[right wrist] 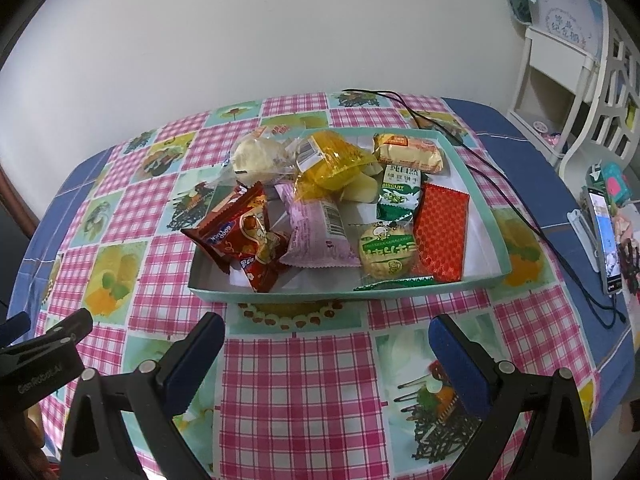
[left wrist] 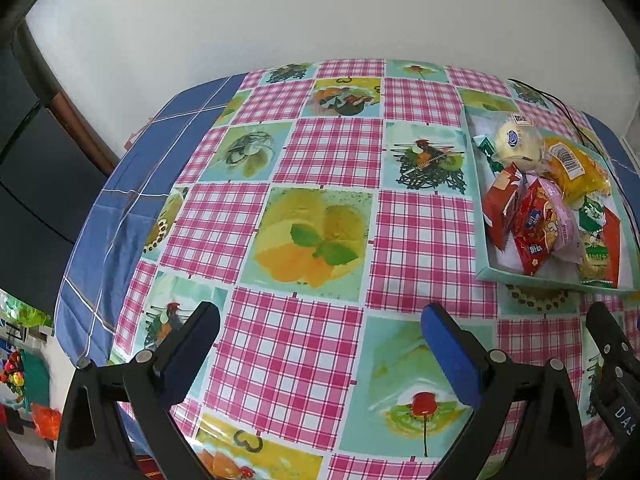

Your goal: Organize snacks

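i see both my left tool (left wrist: 320,344) and right tool (right wrist: 326,350) spread wide above the counter (left wrist: 332,152), snack tray (right wrist: 486,280) ahead.

Teal tray (right wrist: 486,200) heaped with snack packets (right wrist: 320,224) on checked surface (right wrist: 296,380). Right hand-held gripper (right wrist: 326,354) hovering just before it, jaws spread, gripping nothing.

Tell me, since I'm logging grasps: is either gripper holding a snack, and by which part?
Nothing is held. The left gripper and right gripper are both open over the tablecloth; the snacks lie in the tray.
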